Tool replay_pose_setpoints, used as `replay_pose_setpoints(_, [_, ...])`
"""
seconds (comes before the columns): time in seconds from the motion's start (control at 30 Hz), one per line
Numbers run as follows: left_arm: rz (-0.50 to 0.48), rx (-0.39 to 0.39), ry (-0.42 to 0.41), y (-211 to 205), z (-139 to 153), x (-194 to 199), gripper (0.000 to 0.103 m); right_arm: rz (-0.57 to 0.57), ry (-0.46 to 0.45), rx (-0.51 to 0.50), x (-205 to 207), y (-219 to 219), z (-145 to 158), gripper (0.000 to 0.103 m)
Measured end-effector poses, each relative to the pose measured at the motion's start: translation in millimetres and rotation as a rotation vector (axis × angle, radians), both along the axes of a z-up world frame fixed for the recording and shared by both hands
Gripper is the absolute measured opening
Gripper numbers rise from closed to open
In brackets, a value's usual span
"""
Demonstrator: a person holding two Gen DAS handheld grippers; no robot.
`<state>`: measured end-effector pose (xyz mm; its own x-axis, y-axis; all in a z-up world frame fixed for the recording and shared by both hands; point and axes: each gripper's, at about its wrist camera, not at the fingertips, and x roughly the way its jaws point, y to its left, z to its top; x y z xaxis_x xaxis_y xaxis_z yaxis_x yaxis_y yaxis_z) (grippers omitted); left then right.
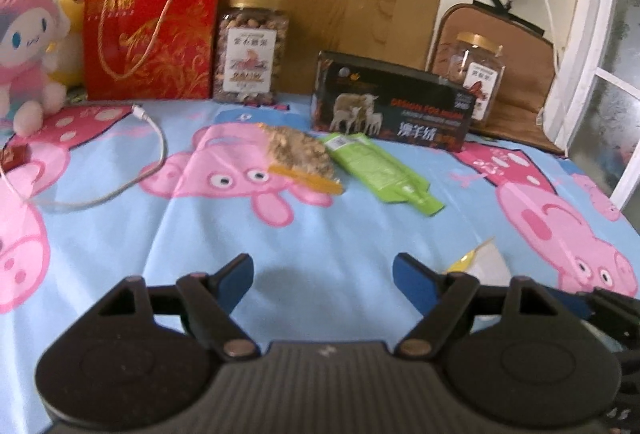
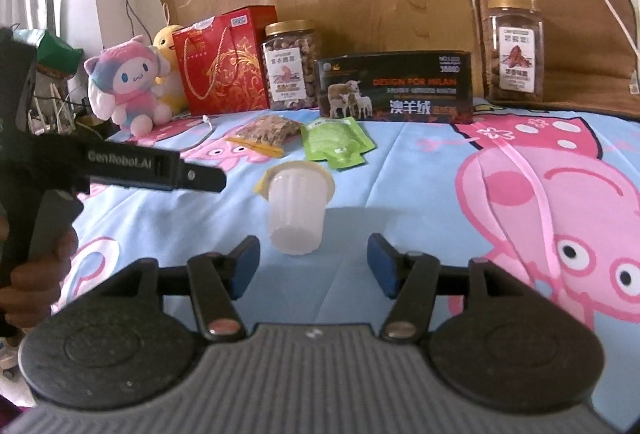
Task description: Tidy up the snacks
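Note:
A clear jelly cup (image 2: 296, 206) with a yellow lid lies on its side on the cartoon-pig sheet, just ahead of my open, empty right gripper (image 2: 314, 264); it also shows in the left wrist view (image 1: 478, 260) behind the right finger. A brown snack bag (image 1: 300, 154) (image 2: 268, 132) and a green pouch (image 1: 376, 166) (image 2: 334, 142) lie mid-bed. My left gripper (image 1: 324, 276) is open and empty, well short of them. Its body shows in the right wrist view (image 2: 156, 170).
Along the back stand a red gift bag (image 1: 150, 34), a nut jar (image 1: 252, 50), a black box with sheep (image 1: 392, 98) and a second jar (image 1: 478, 74). Plush toys (image 1: 28, 54) and a white cable (image 1: 120, 178) are at left. A window frame (image 1: 580, 34) is at right.

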<state>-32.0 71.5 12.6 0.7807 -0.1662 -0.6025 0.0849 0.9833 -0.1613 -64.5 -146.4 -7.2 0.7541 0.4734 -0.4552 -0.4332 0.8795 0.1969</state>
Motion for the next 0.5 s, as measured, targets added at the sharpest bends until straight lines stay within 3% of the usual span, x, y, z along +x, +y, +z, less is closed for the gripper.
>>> replay_pose_setpoints(0.1, [0.003, 0.028, -0.016, -1, -7, -4, 0.081, -0.011, -0.006, 0.010, -2, -3, -1, 0.064])
replay_pose_setpoints(0.23, [-0.011, 0.146, -0.065, -16, -15, -14, 0.085, -0.023, -0.044, 0.014, -11, -1, -6, 0.072])
replay_pose_setpoints(0.5, [-0.037, 0.084, -0.108, -9, -18, -26, 0.090, -0.018, -0.107, 0.014, -21, 4, -13, 0.090])
